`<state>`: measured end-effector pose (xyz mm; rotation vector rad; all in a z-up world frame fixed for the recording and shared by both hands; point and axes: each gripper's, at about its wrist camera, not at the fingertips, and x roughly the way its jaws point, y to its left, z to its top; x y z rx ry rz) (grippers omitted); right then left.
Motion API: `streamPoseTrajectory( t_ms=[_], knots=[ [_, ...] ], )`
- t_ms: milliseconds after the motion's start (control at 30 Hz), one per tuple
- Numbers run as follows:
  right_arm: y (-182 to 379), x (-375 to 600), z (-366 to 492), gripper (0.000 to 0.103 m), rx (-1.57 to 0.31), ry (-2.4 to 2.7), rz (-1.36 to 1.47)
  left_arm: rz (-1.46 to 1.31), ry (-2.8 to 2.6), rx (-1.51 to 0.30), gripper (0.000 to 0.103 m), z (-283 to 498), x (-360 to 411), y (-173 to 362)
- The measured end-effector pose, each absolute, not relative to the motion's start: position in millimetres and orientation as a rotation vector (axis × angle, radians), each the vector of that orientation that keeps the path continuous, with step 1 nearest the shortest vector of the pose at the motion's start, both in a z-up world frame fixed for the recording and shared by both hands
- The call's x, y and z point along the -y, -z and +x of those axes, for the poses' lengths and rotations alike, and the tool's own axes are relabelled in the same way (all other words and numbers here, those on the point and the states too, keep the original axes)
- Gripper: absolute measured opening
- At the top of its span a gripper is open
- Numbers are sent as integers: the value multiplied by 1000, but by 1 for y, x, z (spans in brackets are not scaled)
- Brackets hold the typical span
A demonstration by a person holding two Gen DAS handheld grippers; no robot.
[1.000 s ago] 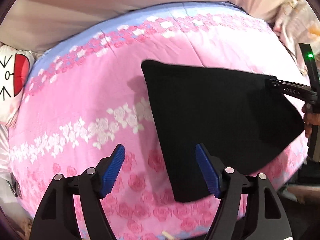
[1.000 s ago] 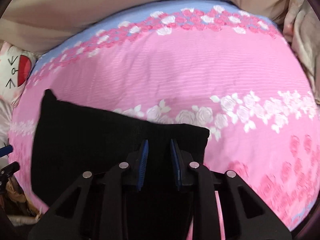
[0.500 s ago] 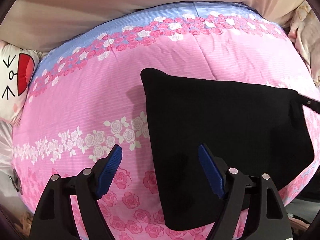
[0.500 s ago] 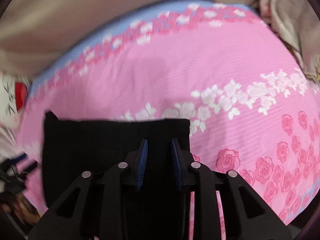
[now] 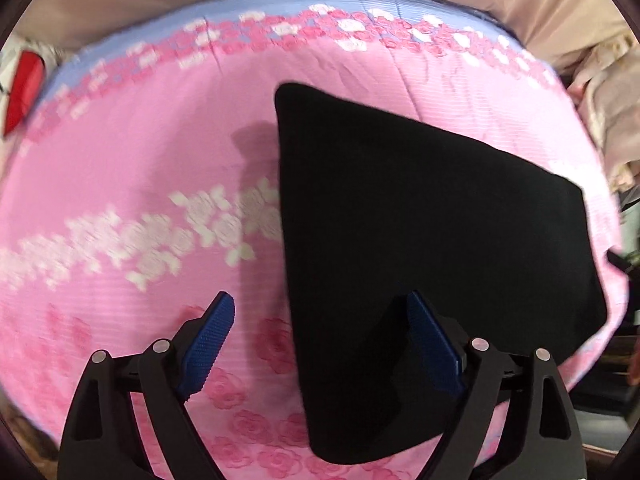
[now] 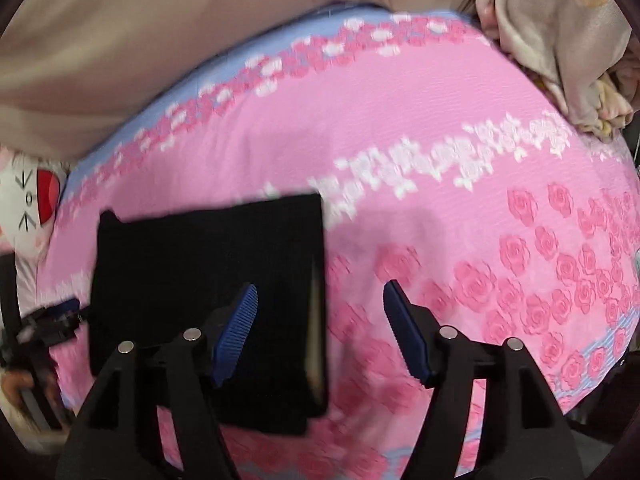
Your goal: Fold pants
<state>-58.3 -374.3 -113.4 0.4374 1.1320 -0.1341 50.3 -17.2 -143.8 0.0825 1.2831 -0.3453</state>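
Pants (image 5: 432, 248) are lying folded into a flat black block on the bed (image 5: 140, 160), which is wearing a pink cover with rose bands and a blue strip along the far edge. Going left to right: a white cushion (image 6: 28, 208) with a red patch is peeking in at the far left edge, then the left tongs (image 5: 320, 320) are hanging over the near left edge of the pants, jaws just been opening and now spread wide, one blue pad over the pink cover and the other over the black cloth, gripping nothing. Further right, the right tongs (image 6: 320, 308) have also just been opening; they're straddling the right edge of the pants, pads clear of the fabric, so nothing's held. At the far right some crumpled beige cloth (image 6: 560, 40) is sitting beside the bed. Both views are a bit blurry.
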Motion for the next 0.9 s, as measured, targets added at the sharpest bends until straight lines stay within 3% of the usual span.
streamPoseTrajectory(
  t_ms=[300, 500, 767, 900],
  knots=[
    [151, 380, -70, 65, -1168, 43, 630, -52, 393, -1316, 90, 52, 12, 170],
    [145, 374, -63, 67, -1165, -44, 664, -289, 495, -1361, 90, 54, -3, 175],
    [171, 369, -57, 79, -1248, -78, 712, -128, 593, -1367, 91, 47, 28, 180],
    [172, 362, -57, 79, -1229, -102, 702, -81, 594, -1361, 91, 46, 39, 180]
  ],
)
